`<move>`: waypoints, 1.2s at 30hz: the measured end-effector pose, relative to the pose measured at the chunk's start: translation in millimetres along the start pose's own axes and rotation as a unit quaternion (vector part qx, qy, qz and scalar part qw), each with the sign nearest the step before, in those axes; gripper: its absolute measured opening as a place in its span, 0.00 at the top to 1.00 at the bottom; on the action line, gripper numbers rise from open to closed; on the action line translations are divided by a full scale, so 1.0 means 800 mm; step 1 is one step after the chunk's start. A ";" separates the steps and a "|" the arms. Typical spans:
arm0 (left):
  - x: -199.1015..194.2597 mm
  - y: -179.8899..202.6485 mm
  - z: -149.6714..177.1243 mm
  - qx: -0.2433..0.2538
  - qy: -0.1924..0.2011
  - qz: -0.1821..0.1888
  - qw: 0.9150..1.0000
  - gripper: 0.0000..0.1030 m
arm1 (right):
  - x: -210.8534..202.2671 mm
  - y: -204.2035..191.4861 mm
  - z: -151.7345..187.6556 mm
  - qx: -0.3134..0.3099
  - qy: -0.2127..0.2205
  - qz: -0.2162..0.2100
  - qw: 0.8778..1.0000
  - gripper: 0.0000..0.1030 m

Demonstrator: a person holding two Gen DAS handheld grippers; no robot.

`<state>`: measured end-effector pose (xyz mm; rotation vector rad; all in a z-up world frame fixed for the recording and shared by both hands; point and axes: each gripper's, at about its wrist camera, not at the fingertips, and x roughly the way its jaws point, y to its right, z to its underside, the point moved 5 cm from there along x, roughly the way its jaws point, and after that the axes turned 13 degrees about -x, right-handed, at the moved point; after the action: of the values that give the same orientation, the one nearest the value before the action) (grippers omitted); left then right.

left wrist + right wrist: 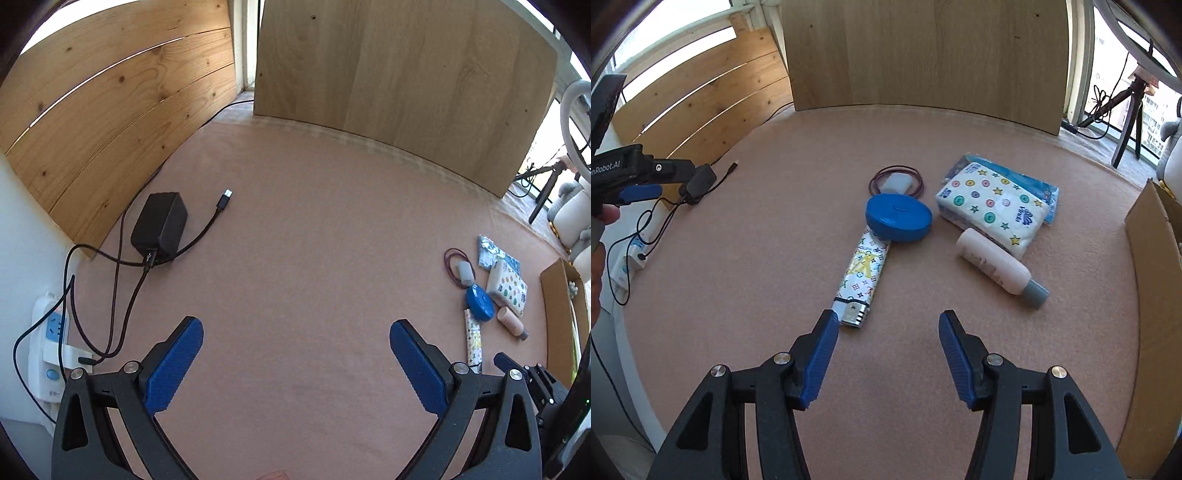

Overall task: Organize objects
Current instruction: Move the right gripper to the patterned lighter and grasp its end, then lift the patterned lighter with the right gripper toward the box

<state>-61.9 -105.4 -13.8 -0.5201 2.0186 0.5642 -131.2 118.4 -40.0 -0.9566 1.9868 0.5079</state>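
Two grippers, left gripper (296, 334) and right gripper (888, 325), tilted down over the table (746, 280), jaws released, empty.

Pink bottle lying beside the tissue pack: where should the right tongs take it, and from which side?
Grip the pink bottle across its wide body, coming down from above. It lies flat and diagonal, grey cap toward the camera. One side sits close against the tissue pack, so I'd close nearer the cap end, where both flanks look free. The right tongs are open and empty.
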 end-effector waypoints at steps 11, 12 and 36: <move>-0.001 -0.036 0.037 -0.029 -0.031 0.005 0.999 0.01 | 0.036 -0.052 -0.032 -0.046 -0.013 0.001 0.999 0.79; 0.002 -0.033 0.040 -0.032 -0.040 0.013 0.999 0.01 | 0.034 -0.058 -0.031 -0.052 -0.013 -0.004 0.999 0.79; 0.047 0.064 0.127 0.029 -0.132 0.048 0.990 0.05 | -0.007 -0.165 0.038 -0.106 0.014 -0.014 0.994 0.79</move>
<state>-39.6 -10.4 -83.3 -0.2969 1.8085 0.5981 -10.4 58.1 -51.8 -1.1266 1.9692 0.7037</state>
